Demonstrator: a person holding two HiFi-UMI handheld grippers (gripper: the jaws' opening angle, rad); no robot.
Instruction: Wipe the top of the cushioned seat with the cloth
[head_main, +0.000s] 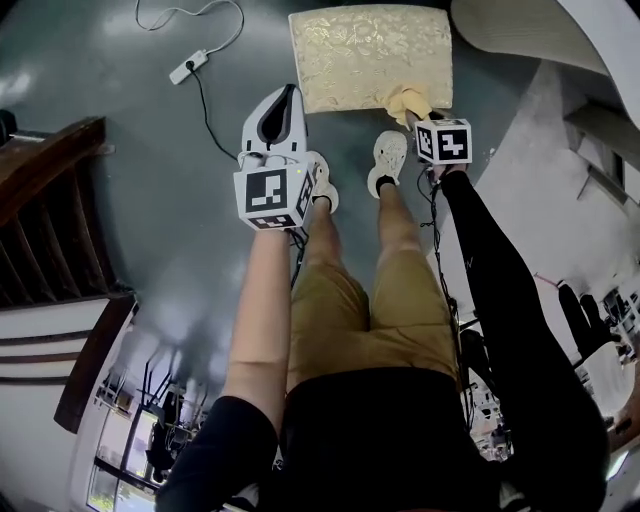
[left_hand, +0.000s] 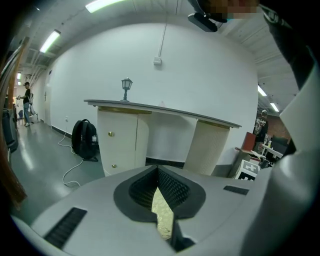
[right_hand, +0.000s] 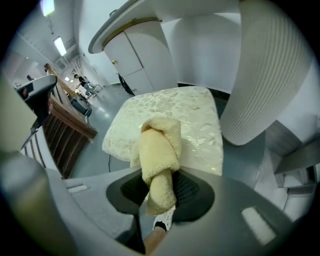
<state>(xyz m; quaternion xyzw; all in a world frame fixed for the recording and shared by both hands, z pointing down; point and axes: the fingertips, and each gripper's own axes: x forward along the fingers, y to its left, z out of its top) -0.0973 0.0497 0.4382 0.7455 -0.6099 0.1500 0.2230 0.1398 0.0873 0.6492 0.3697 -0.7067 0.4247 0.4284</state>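
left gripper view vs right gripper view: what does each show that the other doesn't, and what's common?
Only the left gripper view: a black backpack on the floor, a small lantern, and the left gripper shut on nothing.
Only the right gripper view: the yellow cloth clamped in the right gripper, a wooden railing, and a shoe below the jaws.
Both: the cushioned seat (a sliver in the left view, its whole top in the right) and the white counter.

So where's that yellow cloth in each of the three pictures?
Head view: cloth at upper right, at the cushioned seat's near edge.
Left gripper view: not in it.
Right gripper view: centre, clamped in the right gripper.
Shared landmark: the cushioned seat.
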